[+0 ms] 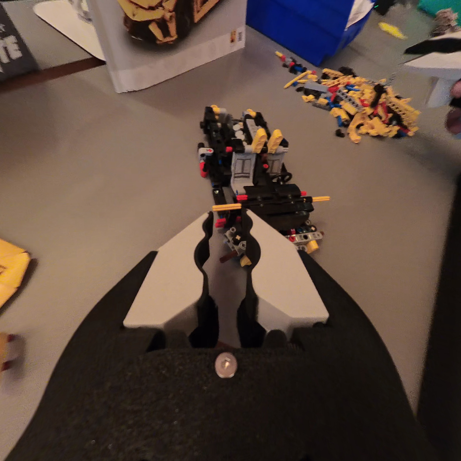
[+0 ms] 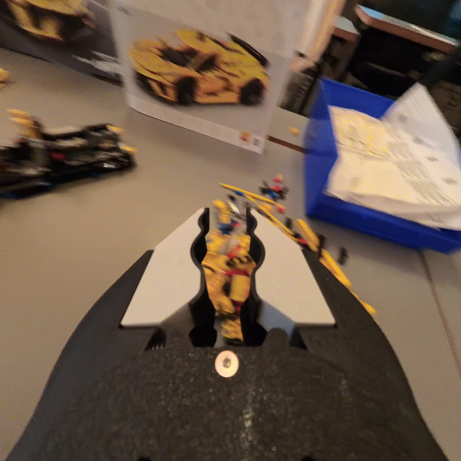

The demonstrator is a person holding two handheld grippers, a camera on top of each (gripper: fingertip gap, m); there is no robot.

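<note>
A partly built toy car chassis (image 1: 257,172), black with grey seats and yellow and red pieces, lies on the grey table (image 1: 99,174). My left gripper (image 1: 229,212) has its jaws narrowly parted around the chassis's near left corner and appears to clamp it. A yellow axle (image 1: 226,207) sticks out just past the fingertips. My right gripper (image 2: 227,212) is open and empty, hovering over a pile of loose yellow, black, red and blue pieces (image 2: 232,269). That pile also shows in the left wrist view (image 1: 356,104). The right wrist view is blurred; the chassis (image 2: 64,154) sits at its left.
A white box picturing a yellow car (image 1: 169,50) (image 2: 199,82) stands at the back. A blue bin (image 1: 306,27) (image 2: 374,224) holds an open paper booklet (image 2: 394,164). A yellow packet (image 1: 12,269) lies at the left edge. A dark upright shape (image 1: 444,324) lines the right edge. Spacing between my two grippers at the tips: around 30 centimetres. Between my left fingertips and the yellow packet (image 1: 12,269) there is roughly 15 centimetres.
</note>
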